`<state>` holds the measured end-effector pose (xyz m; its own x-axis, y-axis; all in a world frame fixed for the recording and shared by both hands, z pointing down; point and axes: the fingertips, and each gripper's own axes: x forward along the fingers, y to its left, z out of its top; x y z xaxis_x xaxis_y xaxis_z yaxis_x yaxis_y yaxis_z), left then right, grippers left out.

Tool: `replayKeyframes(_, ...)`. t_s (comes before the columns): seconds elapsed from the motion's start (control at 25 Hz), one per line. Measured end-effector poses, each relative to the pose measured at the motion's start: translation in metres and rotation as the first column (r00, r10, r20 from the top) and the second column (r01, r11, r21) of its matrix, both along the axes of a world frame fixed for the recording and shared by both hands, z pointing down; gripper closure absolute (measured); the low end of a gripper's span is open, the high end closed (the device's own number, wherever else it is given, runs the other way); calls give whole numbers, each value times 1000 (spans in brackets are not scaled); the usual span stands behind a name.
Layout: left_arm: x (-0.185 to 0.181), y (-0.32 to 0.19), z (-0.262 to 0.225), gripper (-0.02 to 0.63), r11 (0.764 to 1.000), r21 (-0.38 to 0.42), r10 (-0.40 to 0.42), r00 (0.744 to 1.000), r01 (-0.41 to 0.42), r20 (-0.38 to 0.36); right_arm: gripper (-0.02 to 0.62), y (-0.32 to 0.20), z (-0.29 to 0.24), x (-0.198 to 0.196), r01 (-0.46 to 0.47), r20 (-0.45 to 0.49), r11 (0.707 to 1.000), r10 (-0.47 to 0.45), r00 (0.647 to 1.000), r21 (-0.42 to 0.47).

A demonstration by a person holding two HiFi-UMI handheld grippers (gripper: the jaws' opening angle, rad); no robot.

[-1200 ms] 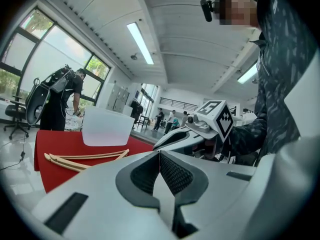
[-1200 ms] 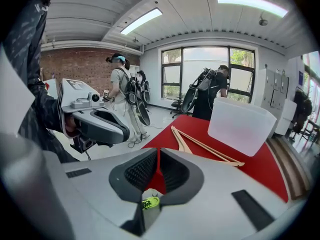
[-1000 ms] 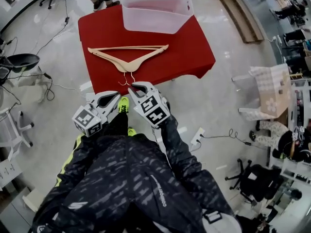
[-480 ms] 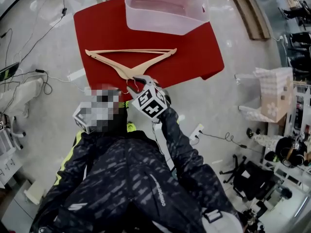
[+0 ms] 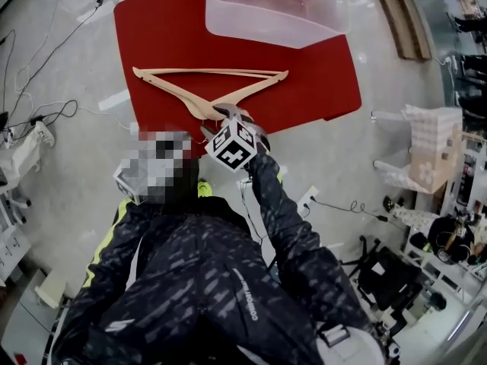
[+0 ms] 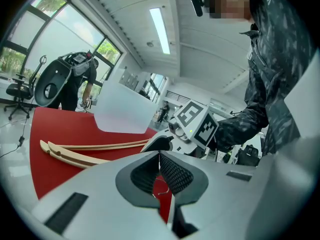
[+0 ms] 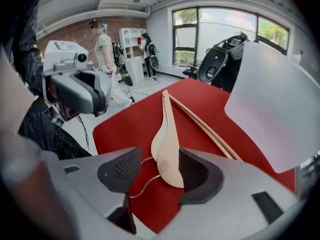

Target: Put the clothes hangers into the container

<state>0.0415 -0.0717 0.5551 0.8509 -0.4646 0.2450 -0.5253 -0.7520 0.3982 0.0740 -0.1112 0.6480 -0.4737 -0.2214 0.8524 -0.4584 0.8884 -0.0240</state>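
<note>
Two hangers (image 7: 166, 144) lie between the just-opened jaws of the right tool (image 7: 157, 170).

Bright even indoor light, soft shadows, heavy fisheye distortion, dark corners.

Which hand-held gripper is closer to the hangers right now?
Right. The right hand-held gripper, whose jaws have just been opening, straddles the hangers at the neck. The left hand-held gripper, jaws together, sits short of them at the table edge.
</note>
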Motion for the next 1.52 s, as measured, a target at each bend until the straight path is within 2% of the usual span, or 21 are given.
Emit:
replayKeyframes(0.24,-6,-3,11,594,1000,-17,-10,1000,10,-19,336,-12,27,9,92,-131,996,-90,987,9)
replayKeyframes(0.72,-12,-10,25,594,999,-41,-14,999,13,-40,334,-26,54,14,234,-290,972,-221,931,10)
replayKeyframes(1.0,-12,-14,27,594,998,-60,-29,998,26,-51,336,-27,54,15,260,-311,965,-239,920,27)
replayKeyframes(1.2,-15,-14,27,594,998,-54,-29,998,26,-49,367,-22,54,10,280,-350,958,-245,904,53)
replayKeyframes(1.52,-21,-6,31,594,998,-59,-32,998,29,-45,373,-18,55,9,231,-343,970,-192,920,76)
